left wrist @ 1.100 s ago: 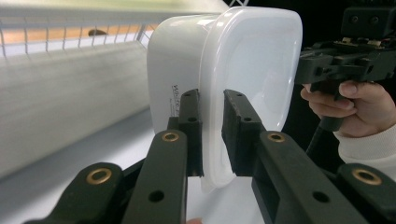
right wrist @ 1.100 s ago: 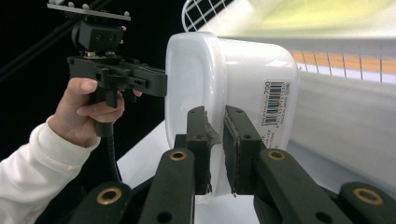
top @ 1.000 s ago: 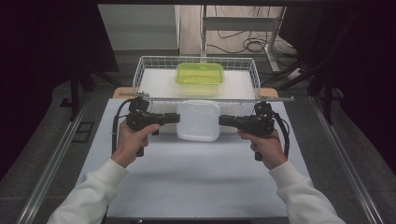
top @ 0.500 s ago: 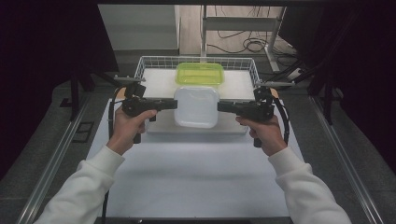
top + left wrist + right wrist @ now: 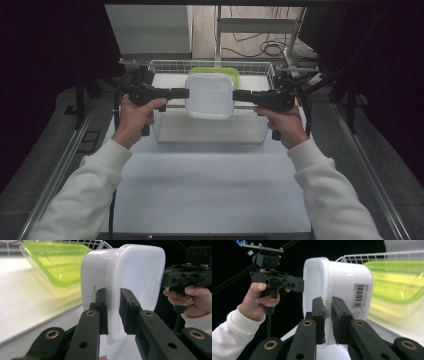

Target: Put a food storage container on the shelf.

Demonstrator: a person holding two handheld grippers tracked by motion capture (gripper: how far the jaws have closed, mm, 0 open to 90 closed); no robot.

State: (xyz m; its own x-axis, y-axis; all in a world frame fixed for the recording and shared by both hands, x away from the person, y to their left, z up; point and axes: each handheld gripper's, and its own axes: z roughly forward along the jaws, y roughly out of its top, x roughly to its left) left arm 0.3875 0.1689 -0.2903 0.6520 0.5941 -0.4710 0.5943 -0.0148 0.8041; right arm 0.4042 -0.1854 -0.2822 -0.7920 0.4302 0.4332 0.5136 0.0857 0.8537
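Note:
A white plastic container (image 5: pixel 210 95) hangs in the air over the wire basket (image 5: pixel 165 131), its lid facing up. My left gripper (image 5: pixel 187 93) is shut on its left rim and my right gripper (image 5: pixel 234 95) is shut on its right rim. In the left gripper view the jaws (image 5: pixel 113 293) pinch the edge of the white container (image 5: pixel 130 277), with the other hand's gripper (image 5: pixel 185 277) beyond it. The right gripper view shows its jaws (image 5: pixel 326 302) clamped on the rim below a barcode label. A green-lidded container (image 5: pixel 215 71) lies in the basket, partly hidden behind the white one.
The basket stands at the far end of the white table top (image 5: pixel 210 185). Metal rails (image 5: pixel 65 160) run along both table sides. Cables (image 5: pixel 265 47) lie on the floor beyond the basket, and dark curtains close in left and right.
Both hands have lifted the white container off the table and carried it away from me. It now hangs over the basket instead of in front of it.

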